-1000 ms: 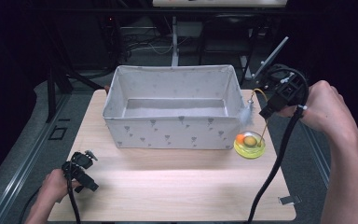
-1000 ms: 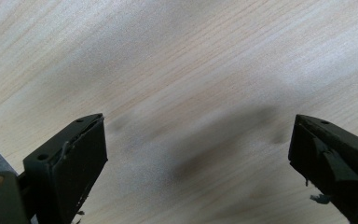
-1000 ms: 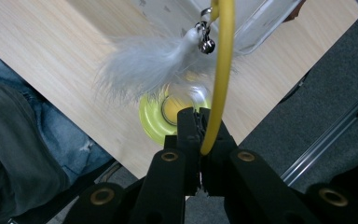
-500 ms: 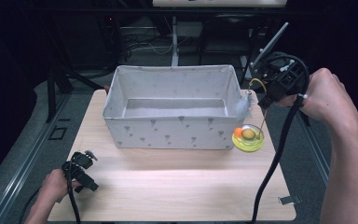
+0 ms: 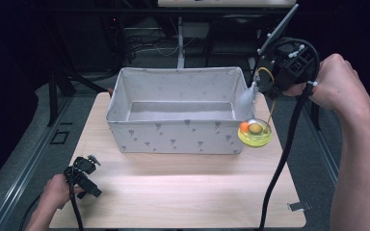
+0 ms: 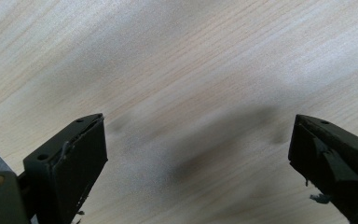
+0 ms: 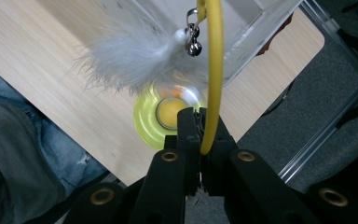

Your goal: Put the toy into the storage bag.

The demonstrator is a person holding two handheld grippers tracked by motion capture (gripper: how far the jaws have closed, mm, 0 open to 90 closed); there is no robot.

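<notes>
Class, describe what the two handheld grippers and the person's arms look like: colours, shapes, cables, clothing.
Both the left gripper and the right gripper are black. The jaws are blocky, with brass-coloured screws at their bases. A thick black cable trails from the right one, a thinner one from the left. Both forearms are bare, without sleeves.

Matt wood table (image 5: 183, 192), seemingly cloth bin (image 5: 173, 137)

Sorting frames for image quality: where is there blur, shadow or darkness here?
High view: the table is evenly lit, its surroundings nearly black. Left gripper view: soft dark shadows lie on the wood between the open tongs. Right gripper view: the feather is fuzzy, the bin beyond pale and washed out.
</notes>
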